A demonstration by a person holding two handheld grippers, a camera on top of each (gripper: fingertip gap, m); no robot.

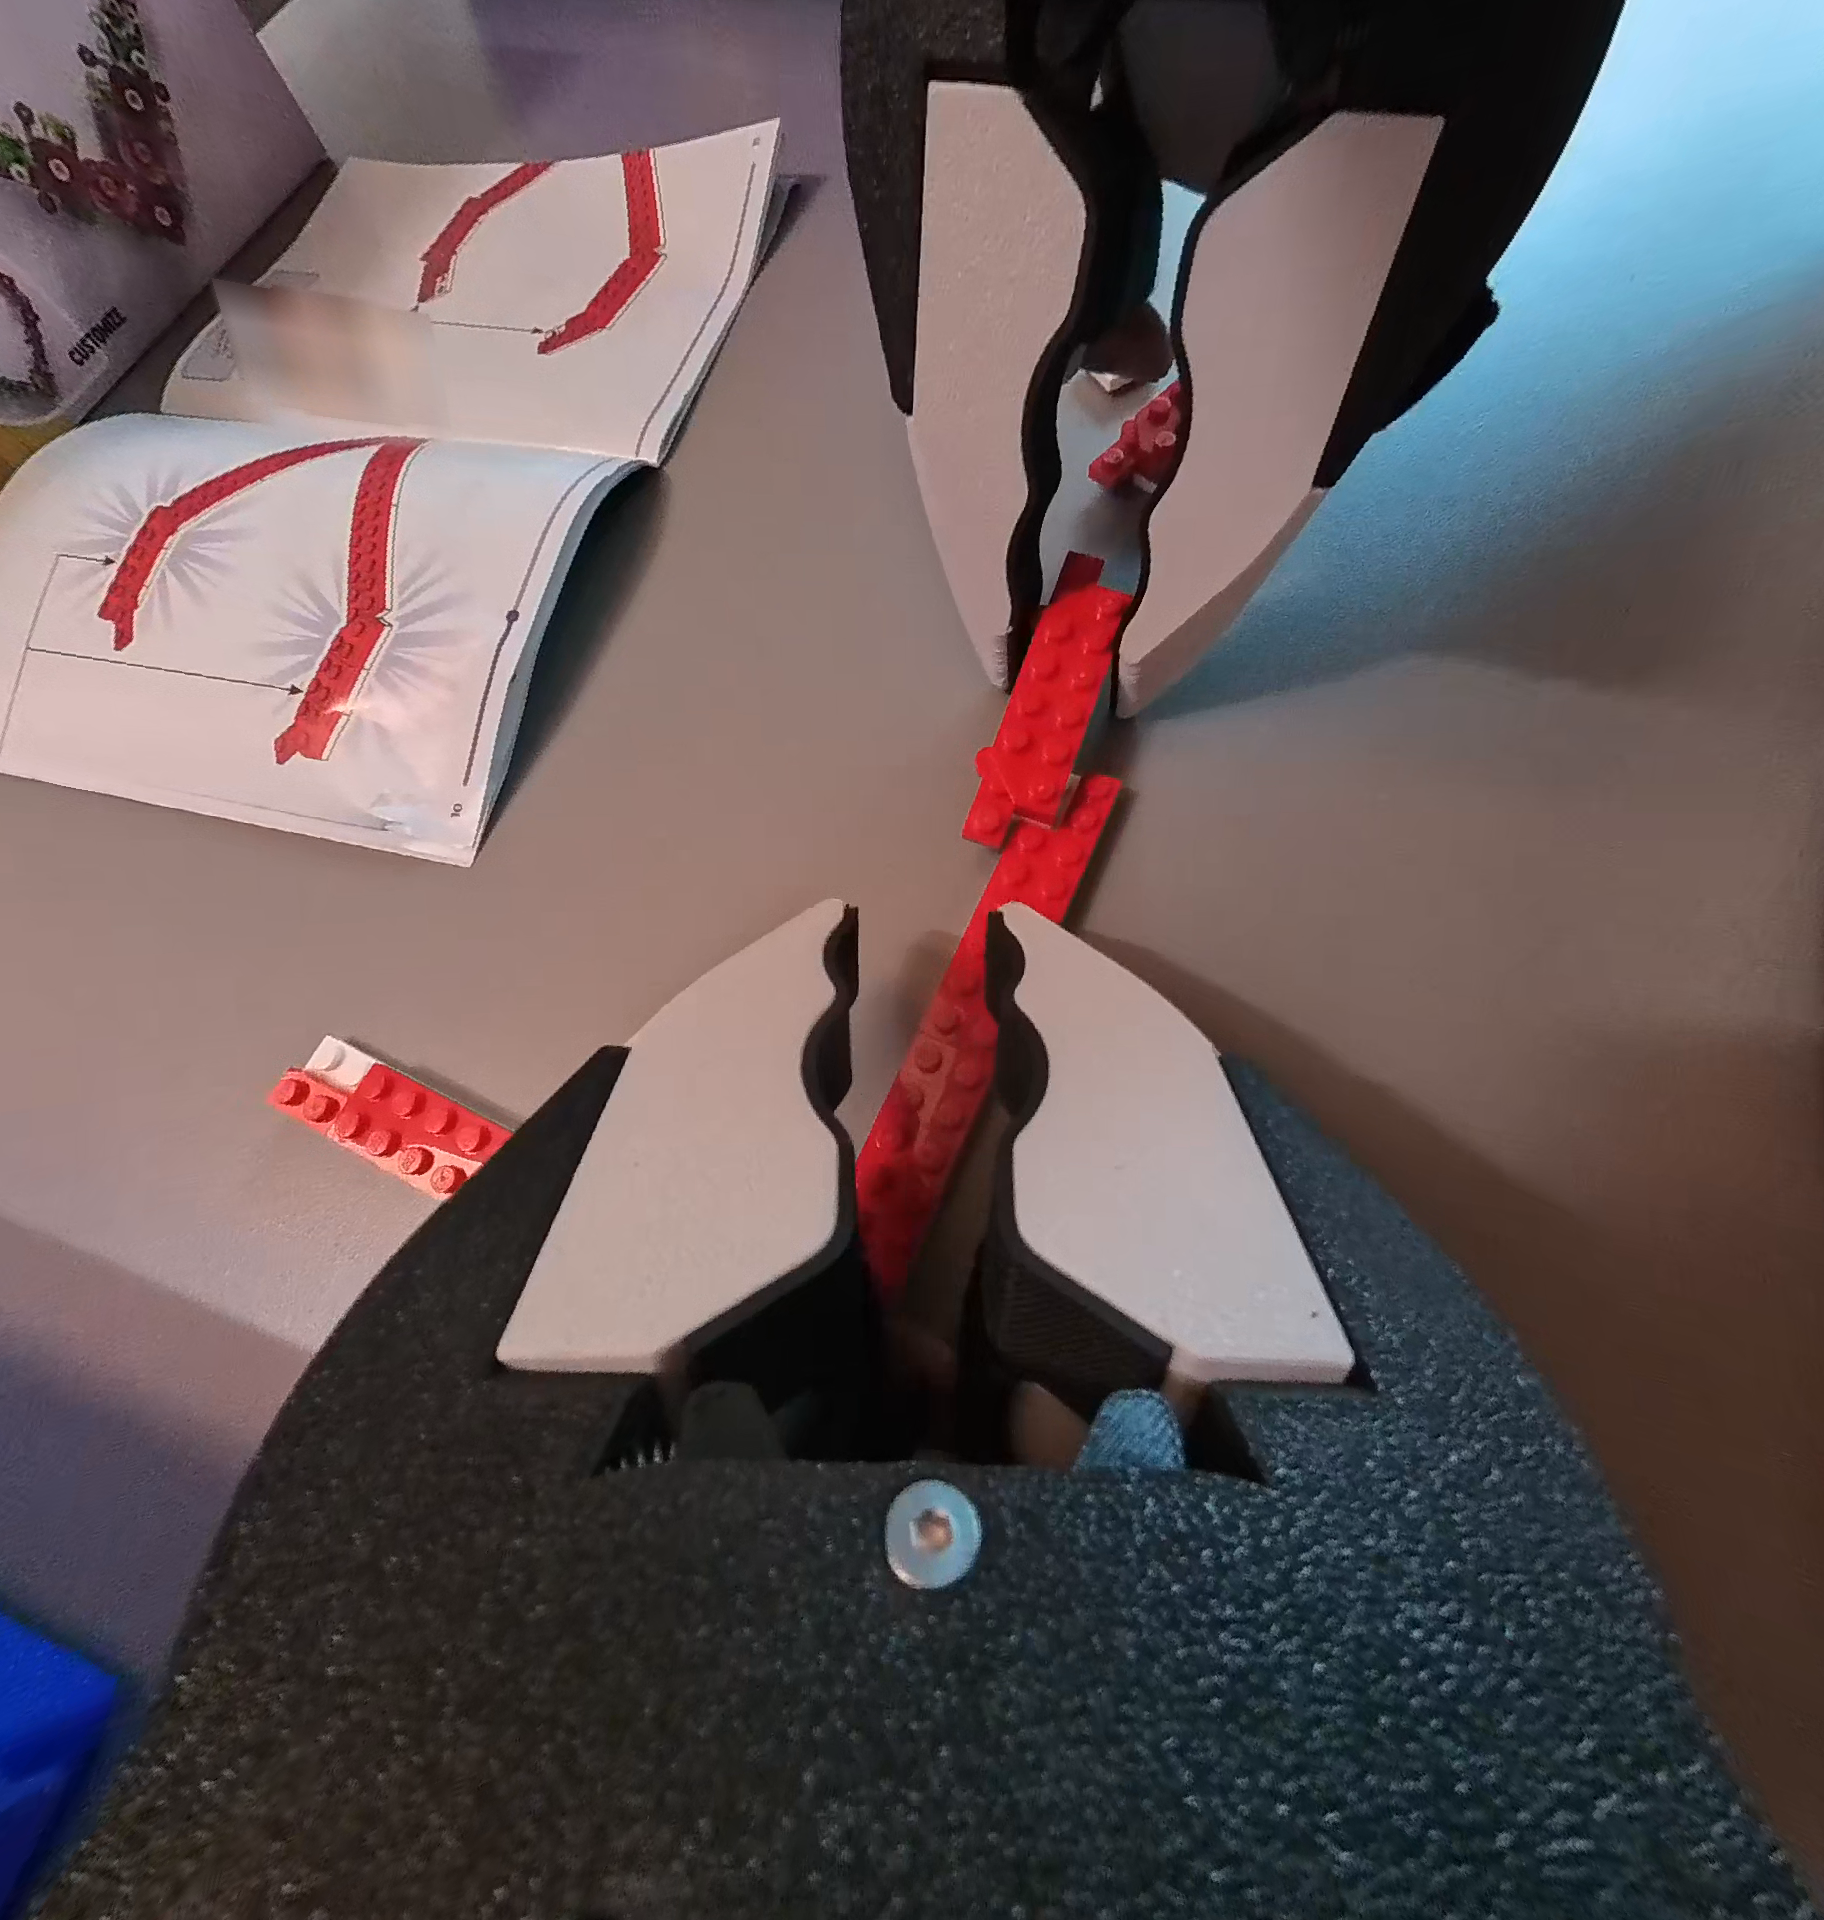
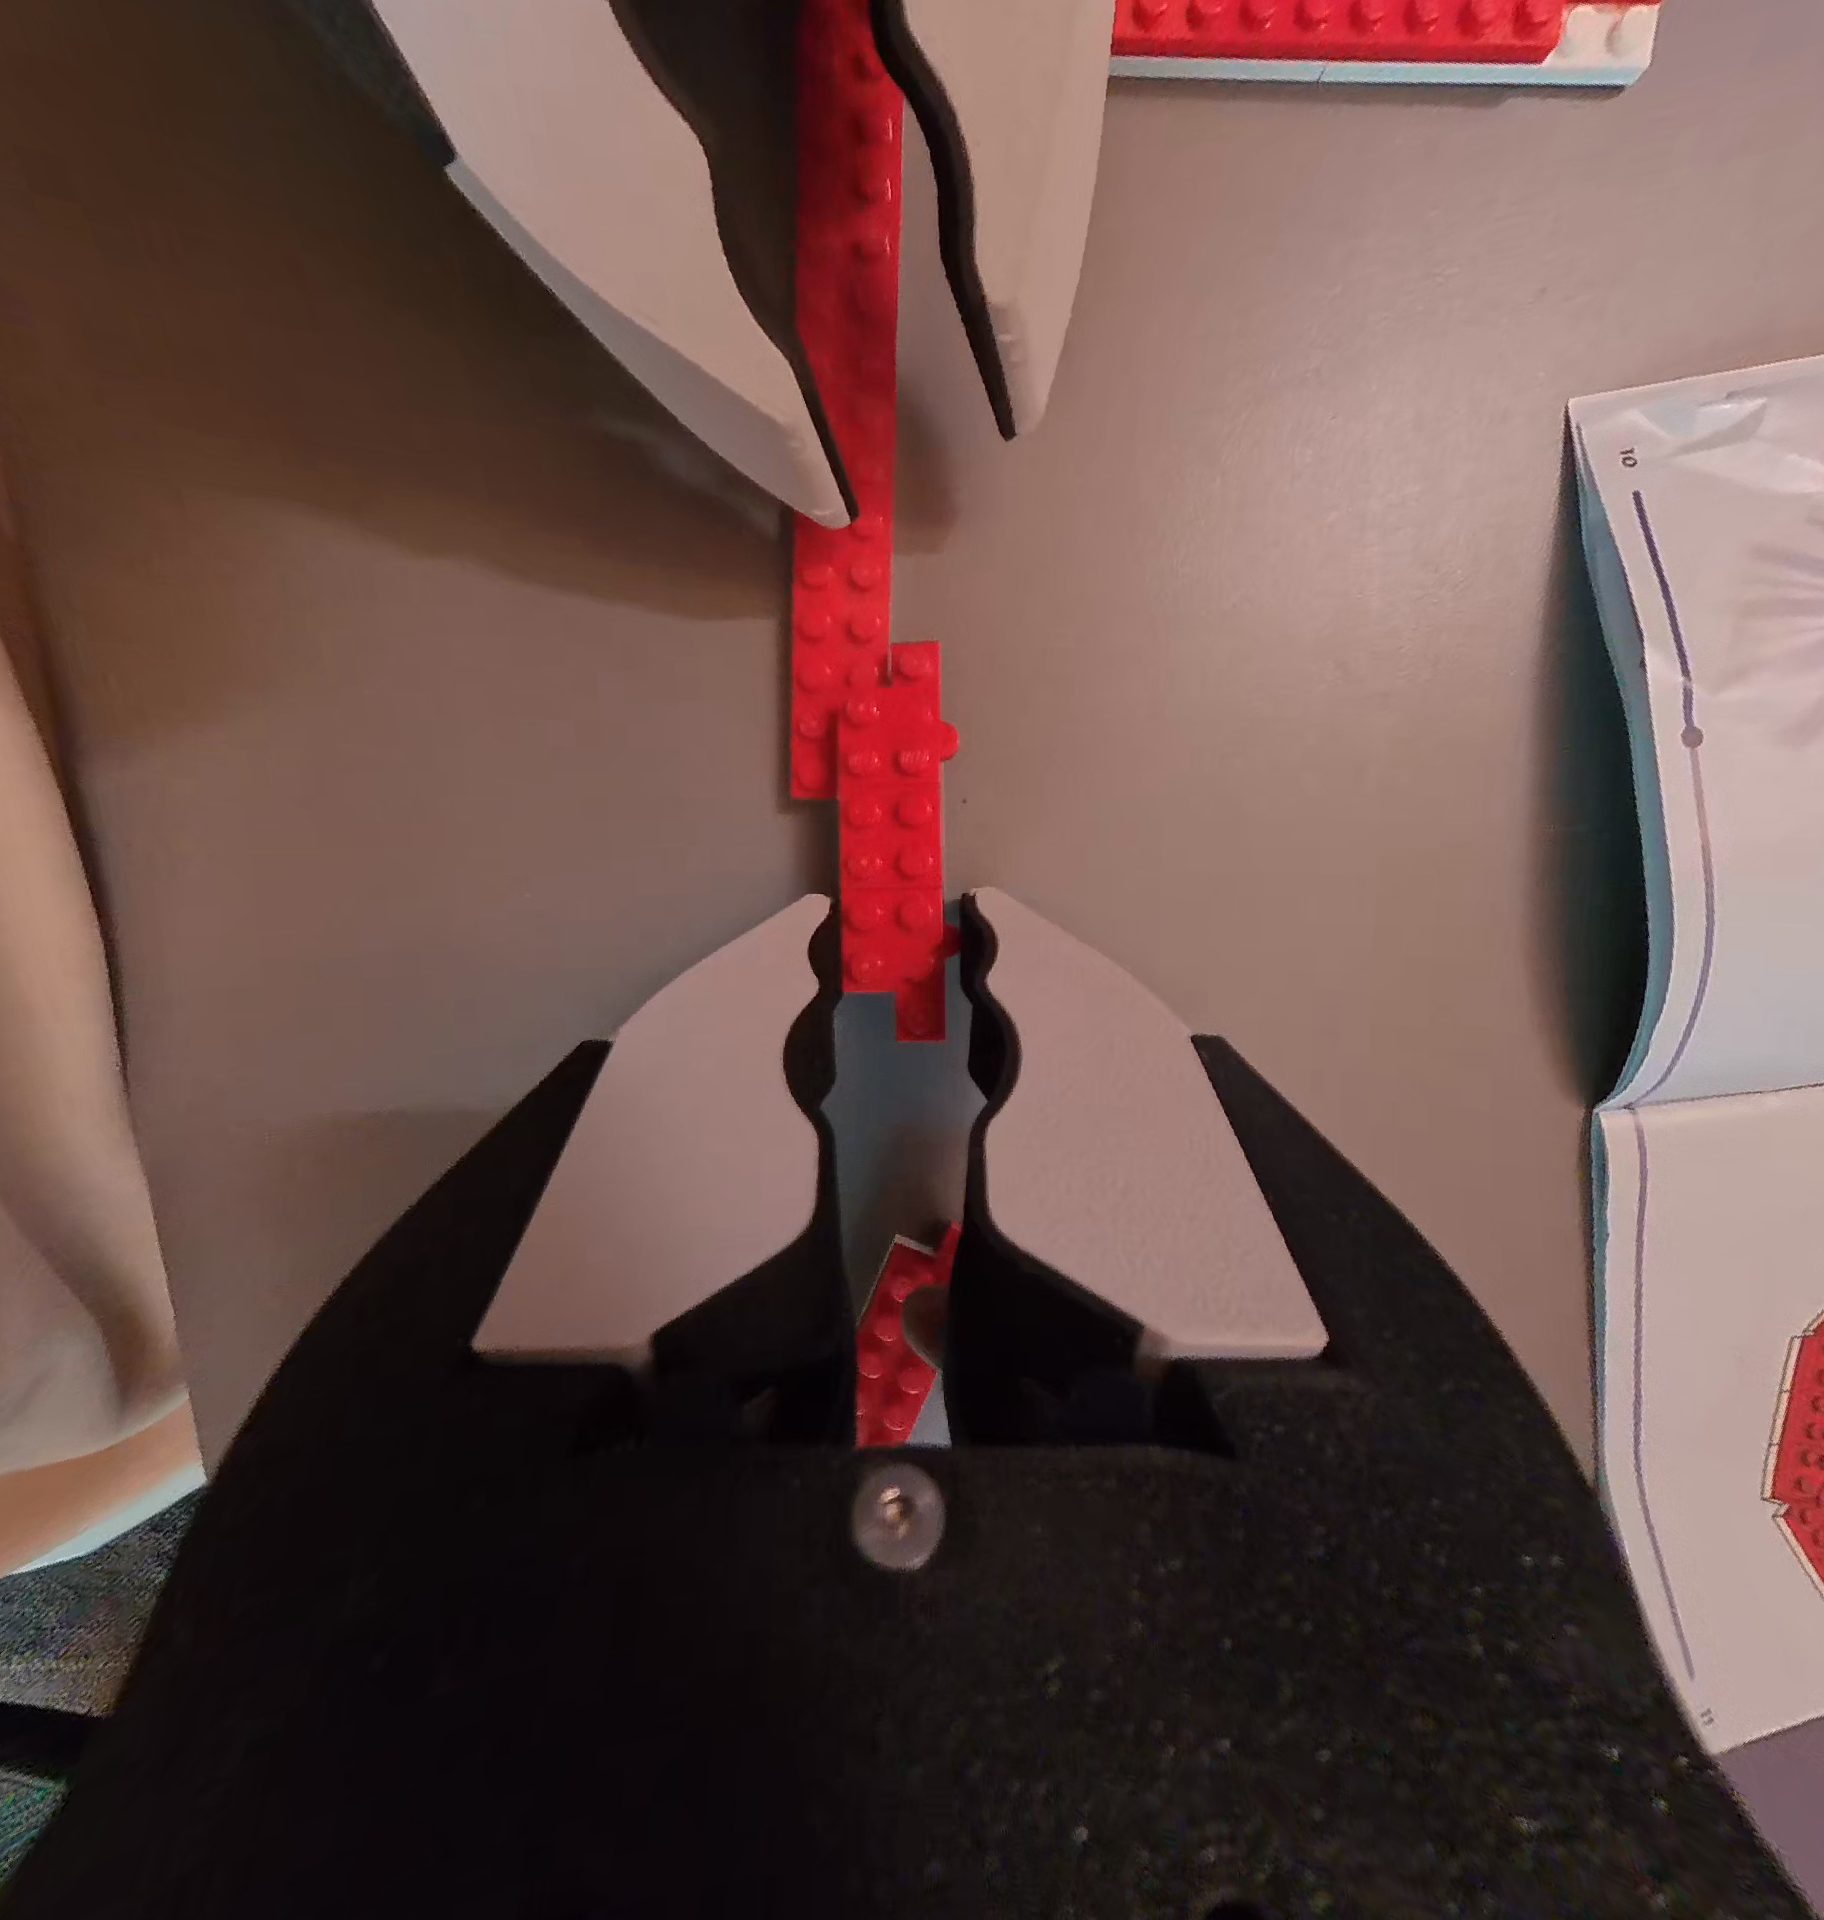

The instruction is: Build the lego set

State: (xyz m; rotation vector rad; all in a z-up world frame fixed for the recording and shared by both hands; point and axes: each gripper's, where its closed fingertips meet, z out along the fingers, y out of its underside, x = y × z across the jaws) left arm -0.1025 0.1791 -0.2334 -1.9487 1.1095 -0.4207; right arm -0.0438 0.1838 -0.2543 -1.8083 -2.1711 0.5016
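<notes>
- I have two red strips of thin studded plates lying end to end on the grey table (image 1: 1459, 1039); they overlap at a stepped joint midway between my two grippers.
- My left gripper (image 1: 923, 920) straddles the long strip (image 1: 939, 1081). In the right wrist view one pad touches the strip's edge while the other stands apart, so I judge it loosely parted, not clenched.
- My right gripper (image 2: 895, 902) brackets the short strip (image 2: 892, 831) near its end. The pads sit just beside the plate edges, but I cannot tell whether they are actually pinching.
- Handling, as I judge it: light, hard, smooth plastic that will slide on the table. Each plate is stiff, but a long strip can flex and pop apart at the seams. I would grip across the width, on the side edges close to the joint, and press down squarely.
- Hard to make out: whether the joint's studs are seated, since the overlap looks slightly askew.
- The long strip's far end is hidden under my left gripper's body.
- A spare assembly (image 1: 388, 1127) is partly covered, and the booklet (image 1: 264, 582) is cut off at the frame edge.
</notes>
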